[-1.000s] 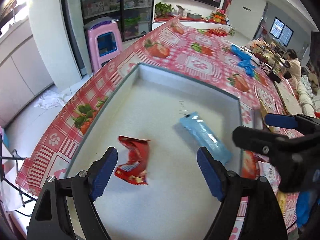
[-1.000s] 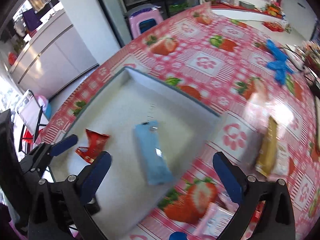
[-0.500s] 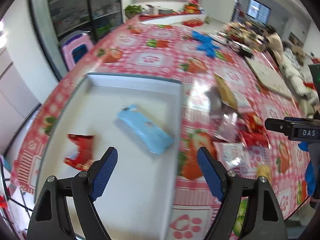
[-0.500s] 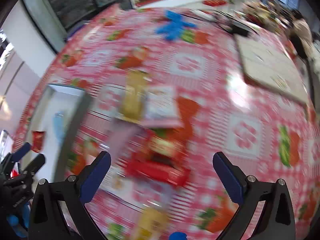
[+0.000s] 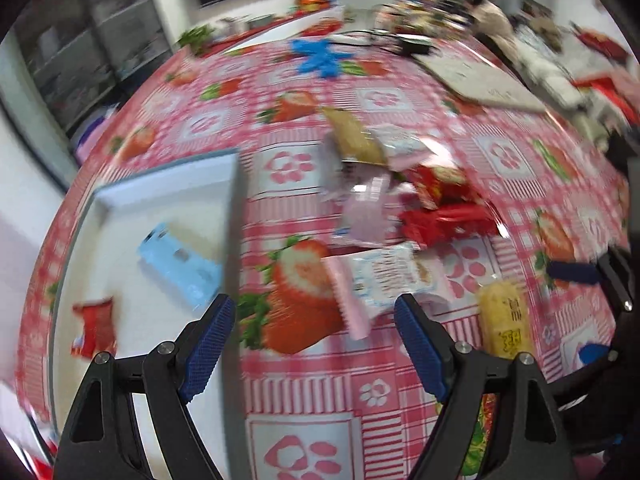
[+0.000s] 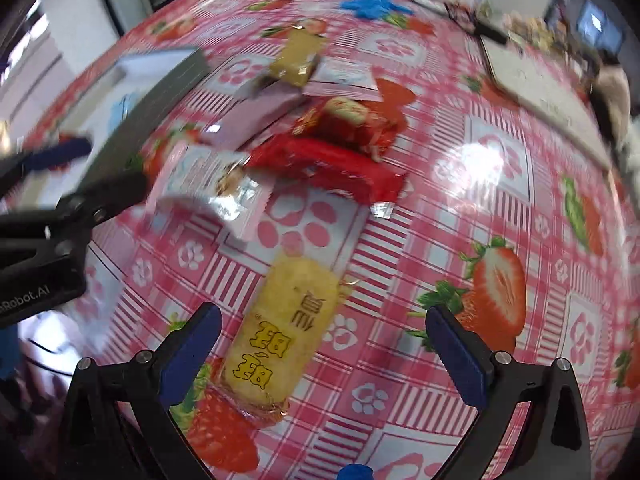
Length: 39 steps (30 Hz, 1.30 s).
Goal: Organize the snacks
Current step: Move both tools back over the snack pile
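A white tray at the left holds a light blue packet and a small red packet. Right of it, a loose pile of snacks lies on the tablecloth: a brown packet, pale pink packets, a long red packet and a white-and-pink packet. My left gripper is open and empty, above the cloth beside the tray's right rim. My right gripper is open above a yellow cracker packet, which lies between its fingers without touching them.
Strawberry-patterned red tablecloth covers the long table. A blue glove and a pale flat board lie farther back. A person sits beyond the table's far end. The left gripper's black body is close on the right gripper's left.
Both grippers swung right, away from over the tray to the snack pile. The right gripper came down over the yellow packet. Both stayed open, and the tray's two packets did not move.
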{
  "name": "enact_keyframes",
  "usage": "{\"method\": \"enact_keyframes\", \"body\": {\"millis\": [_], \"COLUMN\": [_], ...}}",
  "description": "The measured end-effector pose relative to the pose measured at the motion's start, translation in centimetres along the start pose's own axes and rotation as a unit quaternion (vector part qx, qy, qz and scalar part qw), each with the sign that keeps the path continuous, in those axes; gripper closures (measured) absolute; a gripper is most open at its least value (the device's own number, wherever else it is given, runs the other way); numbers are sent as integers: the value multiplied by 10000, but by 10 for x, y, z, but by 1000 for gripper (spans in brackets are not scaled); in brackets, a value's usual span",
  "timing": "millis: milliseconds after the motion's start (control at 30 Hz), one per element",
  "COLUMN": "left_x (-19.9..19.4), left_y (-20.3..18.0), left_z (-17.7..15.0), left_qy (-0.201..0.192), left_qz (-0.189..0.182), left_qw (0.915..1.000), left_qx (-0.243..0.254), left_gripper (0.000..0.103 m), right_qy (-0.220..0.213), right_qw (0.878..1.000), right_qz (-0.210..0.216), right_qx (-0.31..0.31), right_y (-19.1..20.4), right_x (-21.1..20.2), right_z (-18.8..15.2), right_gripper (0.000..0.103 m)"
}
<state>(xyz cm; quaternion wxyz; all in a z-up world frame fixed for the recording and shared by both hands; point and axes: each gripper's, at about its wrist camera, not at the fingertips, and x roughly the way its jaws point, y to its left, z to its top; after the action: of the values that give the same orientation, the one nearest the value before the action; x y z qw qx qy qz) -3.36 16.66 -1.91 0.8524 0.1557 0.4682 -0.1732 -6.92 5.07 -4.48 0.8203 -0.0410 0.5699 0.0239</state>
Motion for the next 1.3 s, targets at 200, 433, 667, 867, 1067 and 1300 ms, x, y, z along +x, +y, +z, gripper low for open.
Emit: {"method": "enact_keyframes", "body": {"millis": [200, 433, 667, 867, 1067, 1300], "left_x": [15, 40, 24, 4, -3, 11], "left_y": [-34, -39, -33, -32, -49, -53], "left_z": [10, 15, -8, -21, -31, -22], "left_qy": [-238, -14, 344, -54, -391, -228], "left_qz": [79, -139, -559, -109, 101, 125], "left_qw": [9964, 9989, 9940, 9997, 9914, 9962], "left_qx": [806, 452, -871, -189, 1246, 826], "left_gripper": [18, 22, 42, 22, 21, 20], "right_qy": [-261, -371, -808, -942, -1035, -1072], "right_qw": [9988, 9970, 9949, 9939, 9931, 9927], "right_qz": [-384, -136, -128, -114, -113, -120], "right_qx": [131, 673, 587, 556, 542, 543], "right_y": [-34, -80, -79, -79, -79, -78], "right_x": [6, 9, 6, 6, 5, 4], "right_z": [-6, -12, -23, -24, -27, -28], "right_gripper": [0, 0, 0, 0, 0, 0]}}
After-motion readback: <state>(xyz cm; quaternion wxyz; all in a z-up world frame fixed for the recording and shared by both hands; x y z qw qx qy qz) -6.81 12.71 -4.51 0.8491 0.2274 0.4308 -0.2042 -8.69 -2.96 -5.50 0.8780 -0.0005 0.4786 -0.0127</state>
